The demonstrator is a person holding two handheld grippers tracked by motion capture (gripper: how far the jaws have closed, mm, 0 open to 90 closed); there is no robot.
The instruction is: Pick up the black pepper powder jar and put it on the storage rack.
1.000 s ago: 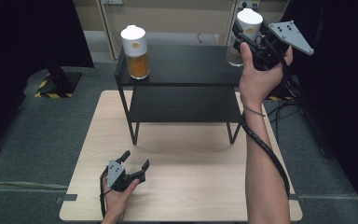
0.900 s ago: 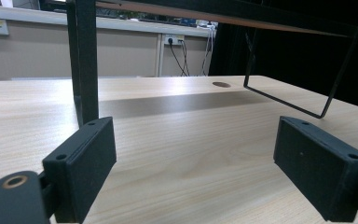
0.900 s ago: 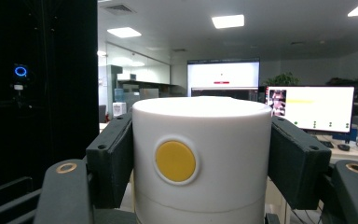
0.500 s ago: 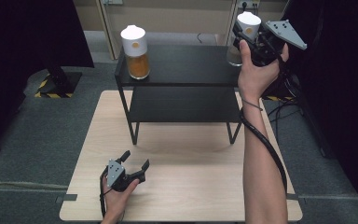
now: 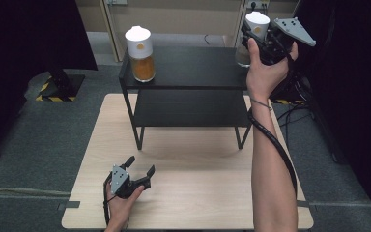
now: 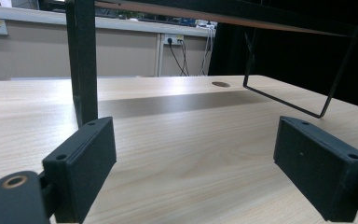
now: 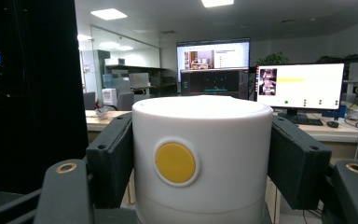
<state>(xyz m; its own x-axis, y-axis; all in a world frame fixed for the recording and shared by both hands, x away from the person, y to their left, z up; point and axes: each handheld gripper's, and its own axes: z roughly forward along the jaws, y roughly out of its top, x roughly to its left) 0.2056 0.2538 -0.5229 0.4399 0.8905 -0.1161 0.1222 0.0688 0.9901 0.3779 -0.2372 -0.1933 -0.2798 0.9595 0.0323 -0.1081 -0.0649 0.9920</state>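
- Jaws of my left gripper (image 5: 138, 166) stand spread with nothing between them, resting low near the front-left corner of the surface (image 5: 198, 193); this hand has kept its place.
- Farther off, the black shelf (image 5: 188, 67) stands on the back half of the surface, with the orange-filled canister (image 5: 140, 54) at its top left corner, unmoved.
- Farthest, the jaws of my right gripper (image 5: 252, 33) pinch the white lid (image 7: 200, 154) of the other canister (image 5: 256, 29), one pad on each side, beyond the shelf's back-right corner.
- Since a second ago that hand has edged slightly inward toward the shelf, grip unchanged; I judge the canister is being carried, set-down not yet done.
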